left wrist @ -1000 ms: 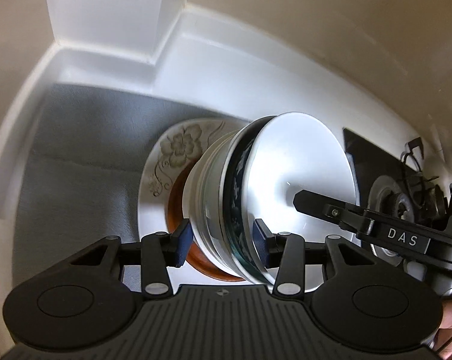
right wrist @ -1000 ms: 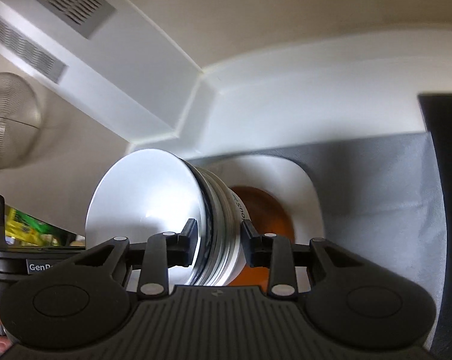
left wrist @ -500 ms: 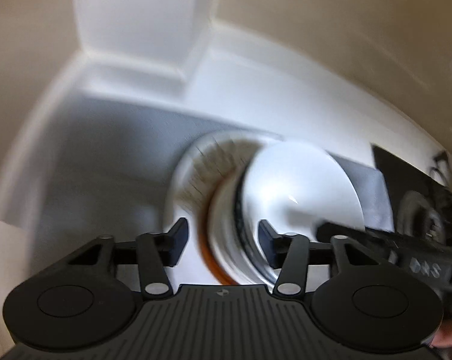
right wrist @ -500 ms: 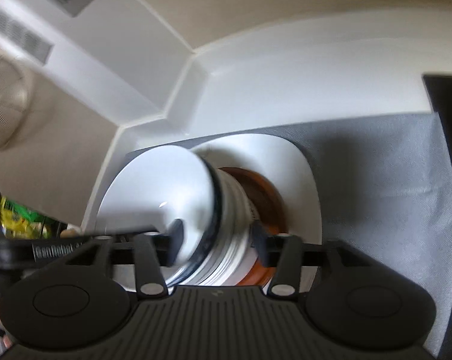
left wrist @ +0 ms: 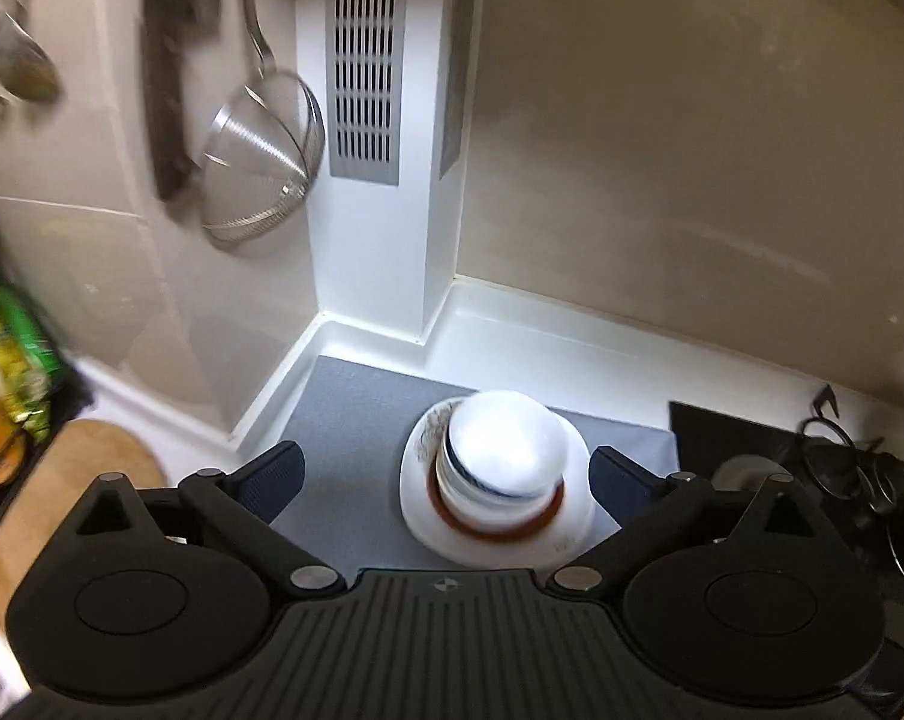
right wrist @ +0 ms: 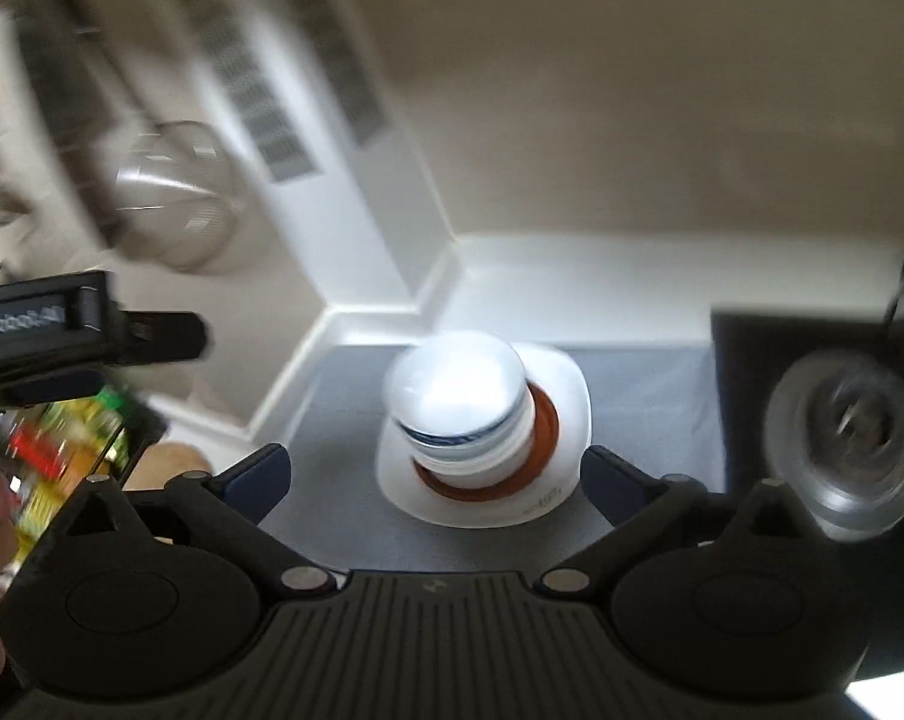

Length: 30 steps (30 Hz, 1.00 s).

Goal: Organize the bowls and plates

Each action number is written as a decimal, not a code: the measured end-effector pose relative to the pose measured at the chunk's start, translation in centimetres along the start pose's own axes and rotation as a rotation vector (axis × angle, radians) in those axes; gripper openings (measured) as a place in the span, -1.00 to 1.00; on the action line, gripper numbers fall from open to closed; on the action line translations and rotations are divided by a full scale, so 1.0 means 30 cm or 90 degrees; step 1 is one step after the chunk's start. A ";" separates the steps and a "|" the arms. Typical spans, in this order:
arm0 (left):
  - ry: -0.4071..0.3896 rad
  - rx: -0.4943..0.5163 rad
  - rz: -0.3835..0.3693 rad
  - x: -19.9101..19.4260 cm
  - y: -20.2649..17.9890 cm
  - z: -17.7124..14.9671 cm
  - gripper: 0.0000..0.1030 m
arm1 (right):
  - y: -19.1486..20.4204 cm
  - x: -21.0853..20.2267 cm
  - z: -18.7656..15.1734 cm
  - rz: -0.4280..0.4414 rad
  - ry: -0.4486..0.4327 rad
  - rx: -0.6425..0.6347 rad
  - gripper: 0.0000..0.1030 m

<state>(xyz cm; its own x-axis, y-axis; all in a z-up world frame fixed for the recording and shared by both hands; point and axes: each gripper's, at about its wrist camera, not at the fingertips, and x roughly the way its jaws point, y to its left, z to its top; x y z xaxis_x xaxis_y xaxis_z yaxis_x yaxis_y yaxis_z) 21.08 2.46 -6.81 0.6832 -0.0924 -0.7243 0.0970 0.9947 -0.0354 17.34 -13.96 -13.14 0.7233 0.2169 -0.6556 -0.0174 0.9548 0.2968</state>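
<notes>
A stack of white bowls, one with a blue rim pattern, stands on an orange-brown dish on a white floral plate on the grey mat in the counter corner. The stack also shows in the right wrist view. My left gripper is open and empty, drawn back from the stack. My right gripper is open and empty, also drawn back. The left gripper's body shows at the left of the right wrist view.
A metal strainer and utensils hang on the wall at left, beside a vented white column. A wooden board and colourful packets lie at left. A black stove and a glass lid are at right.
Both grippers let go of the bowl stack, opened wide and pulled back and up. The stack now stands on the dish and plate.
</notes>
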 end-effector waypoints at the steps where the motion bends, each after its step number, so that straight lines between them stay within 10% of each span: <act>1: 0.005 0.010 0.014 -0.048 -0.026 -0.010 0.96 | 0.029 -0.052 0.009 -0.009 -0.005 -0.023 0.99; 13: -0.014 0.051 0.035 -0.393 -0.215 -0.116 0.96 | 0.066 -0.384 0.009 -0.084 0.020 -0.011 0.99; 30: 0.021 0.091 0.052 -0.410 -0.293 -0.170 0.96 | -0.008 -0.427 -0.076 -0.128 0.045 0.037 0.99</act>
<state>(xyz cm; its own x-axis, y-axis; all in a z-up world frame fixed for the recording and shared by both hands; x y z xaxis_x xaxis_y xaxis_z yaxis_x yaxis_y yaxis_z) 8.13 -4.92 -1.09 0.6691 -0.0071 -0.7431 0.1448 0.9820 0.1211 6.51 -16.50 -6.40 0.6577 0.0394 -0.7522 0.1638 0.9672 0.1939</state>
